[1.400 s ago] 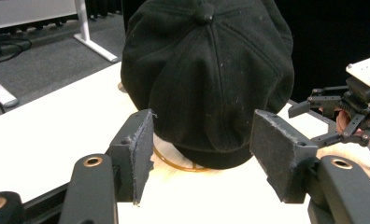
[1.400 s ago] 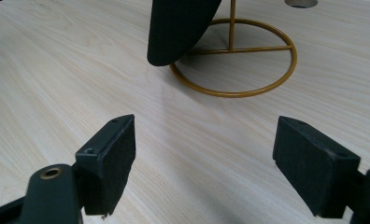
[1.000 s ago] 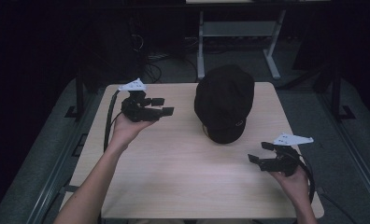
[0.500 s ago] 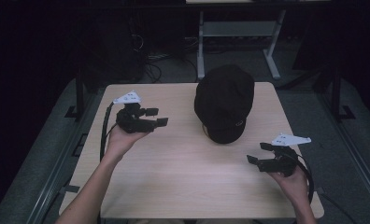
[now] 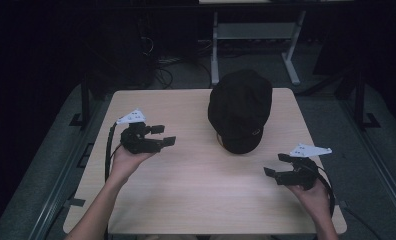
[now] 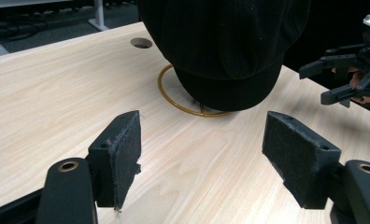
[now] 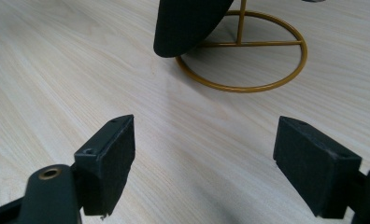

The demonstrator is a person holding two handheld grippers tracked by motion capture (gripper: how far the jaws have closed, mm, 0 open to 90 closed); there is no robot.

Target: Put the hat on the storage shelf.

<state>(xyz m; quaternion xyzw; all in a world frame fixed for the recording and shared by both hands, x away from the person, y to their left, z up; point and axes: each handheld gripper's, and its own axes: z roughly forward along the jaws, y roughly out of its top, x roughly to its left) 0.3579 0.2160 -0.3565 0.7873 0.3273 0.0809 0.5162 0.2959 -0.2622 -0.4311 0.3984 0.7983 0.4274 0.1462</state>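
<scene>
I hold my 2 grippers low over the wooden table [image 5: 196, 190], both with jaws spread wide and nothing between them: the left gripper [image 5: 162, 136] sits at the left, level with the black cap [image 5: 240, 107], and the right gripper [image 5: 275, 165] sits at the near right, below and to the right of it. The cap rests on a gold wire stand [image 7: 248, 56] toward the far middle of the table, well apart from both grippers, its brim hanging over the near side of the ring base. My guess is that the cap is what I am going for, and the risk is plain: the stand looks light and thin, so if I pinch the soft crown from 1 side only, or pull sideways rather than up, the stand may tip or drag along the smooth top. A grip on loose fabric alone could also slip. Much is hard to read here. The cap is near black against a dark room, so its seams and edge blur; the upright post of the stand is mostly hidden under the cap, and I cannot tell how the cap sits on its top. The hole [image 6: 141, 43] in the table behind it is partly cut off.
</scene>
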